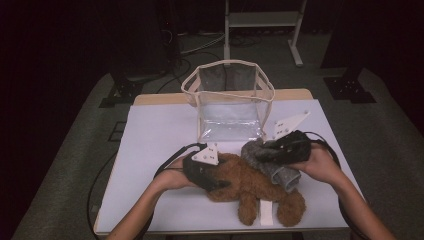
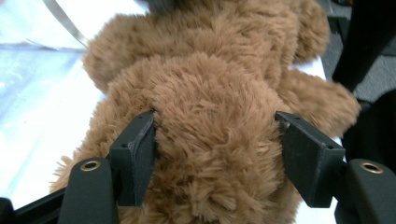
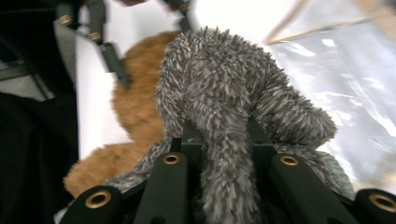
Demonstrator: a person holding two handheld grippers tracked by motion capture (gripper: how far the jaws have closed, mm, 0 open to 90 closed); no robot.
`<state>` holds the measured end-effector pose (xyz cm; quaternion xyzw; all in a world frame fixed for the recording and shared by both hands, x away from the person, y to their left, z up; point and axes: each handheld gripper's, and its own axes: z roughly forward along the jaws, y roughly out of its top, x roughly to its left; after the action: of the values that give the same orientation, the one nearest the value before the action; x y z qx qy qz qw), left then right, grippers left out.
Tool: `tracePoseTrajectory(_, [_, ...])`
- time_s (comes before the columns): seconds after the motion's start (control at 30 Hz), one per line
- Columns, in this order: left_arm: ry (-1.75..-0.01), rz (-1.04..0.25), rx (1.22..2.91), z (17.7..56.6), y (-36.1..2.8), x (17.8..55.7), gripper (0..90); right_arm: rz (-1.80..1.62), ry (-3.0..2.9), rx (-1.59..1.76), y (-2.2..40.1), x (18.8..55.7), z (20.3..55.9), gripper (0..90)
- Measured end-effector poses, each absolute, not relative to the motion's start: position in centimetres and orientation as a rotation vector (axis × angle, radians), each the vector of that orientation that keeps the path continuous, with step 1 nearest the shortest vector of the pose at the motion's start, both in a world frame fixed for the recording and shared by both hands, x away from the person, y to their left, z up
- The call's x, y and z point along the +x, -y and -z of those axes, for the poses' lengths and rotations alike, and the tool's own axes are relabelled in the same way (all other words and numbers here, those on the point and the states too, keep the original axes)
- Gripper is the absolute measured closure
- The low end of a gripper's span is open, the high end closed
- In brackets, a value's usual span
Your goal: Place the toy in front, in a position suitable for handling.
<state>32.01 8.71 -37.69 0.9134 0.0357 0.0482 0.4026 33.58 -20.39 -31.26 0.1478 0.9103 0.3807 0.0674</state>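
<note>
Right gripper view — claw point(image 3: 219, 135) pinches grey plush point(image 3: 219, 79).

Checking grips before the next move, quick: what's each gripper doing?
Left gripper: jaws around the brown teddy bear, grip not certain.
Right gripper: shut on the grey plush toy.

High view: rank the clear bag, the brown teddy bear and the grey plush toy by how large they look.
1. Clear bag, standing open behind the toys, looks largest.
2. Brown teddy bear, lying on the table in front of it.
3. Grey plush toy, smallest, though the right gripper covers part of it, so its full extent is unsure.
</note>
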Motion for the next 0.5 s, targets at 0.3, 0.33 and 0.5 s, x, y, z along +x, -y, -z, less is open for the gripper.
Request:
tracePoseTrajectory(0.3, [-0.057,-0.142,2.309,36.7,-9.0,31.1,31.9,-1.123,-2.793,0.488,21.5,33.2,32.9,74.3])
tracePoseTrajectory(0.33, [-0.054,-0.146,2.304,36.5,-8.8,31.3,30.1,-1.137,-2.805,0.48,21.1,33.0,33.3,74.3])
tracePoseTrajectory(0.5, [-0.041,-0.124,2.325,36.5,-7.0,32.1,25.8,-1.17,-2.825,0.418,19.9,31.8,33.9,74.2])
